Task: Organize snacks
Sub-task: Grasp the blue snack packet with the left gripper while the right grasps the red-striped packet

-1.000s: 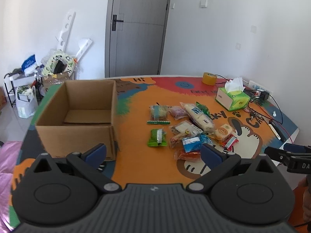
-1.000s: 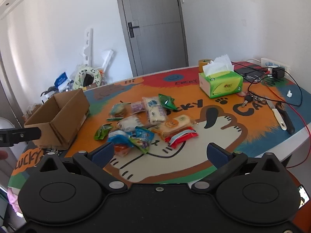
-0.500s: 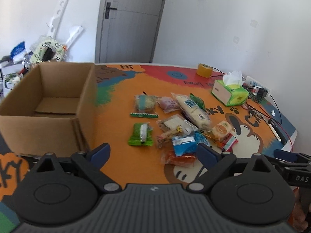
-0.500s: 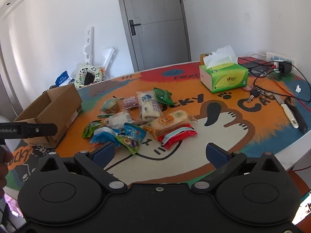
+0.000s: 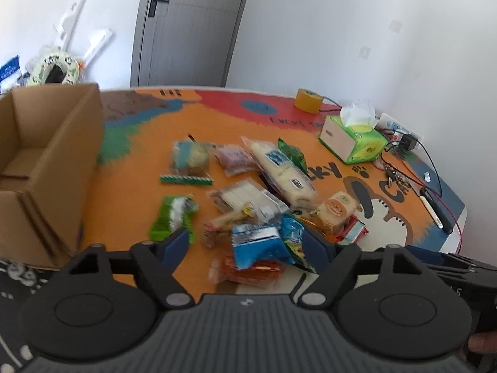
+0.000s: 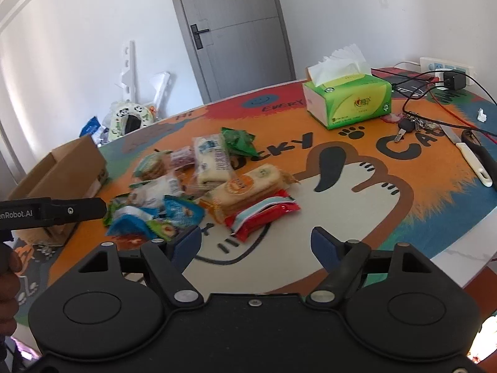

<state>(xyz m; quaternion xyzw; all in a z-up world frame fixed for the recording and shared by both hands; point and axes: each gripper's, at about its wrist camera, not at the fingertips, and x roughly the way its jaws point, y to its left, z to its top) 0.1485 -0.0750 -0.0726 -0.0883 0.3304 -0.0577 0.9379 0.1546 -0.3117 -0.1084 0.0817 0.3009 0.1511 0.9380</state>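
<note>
Several snack packets lie in a loose pile on the colourful table mat. An open, empty cardboard box stands to their left; it also shows in the right wrist view. My left gripper is open and empty, its fingers on either side of a blue packet at the near edge of the pile. My right gripper is open and empty, just in front of a red packet and a cracker packet. A green packet lies nearest the box.
A green tissue box stands at the back right, with keys, cables, a charger and a knife beyond it. A tape roll sits at the far edge. The table edge runs close on the right.
Both grippers have moved forward and lower toward the snack pile. The left gripper has shifted right, away from the box. Both stay open.
</note>
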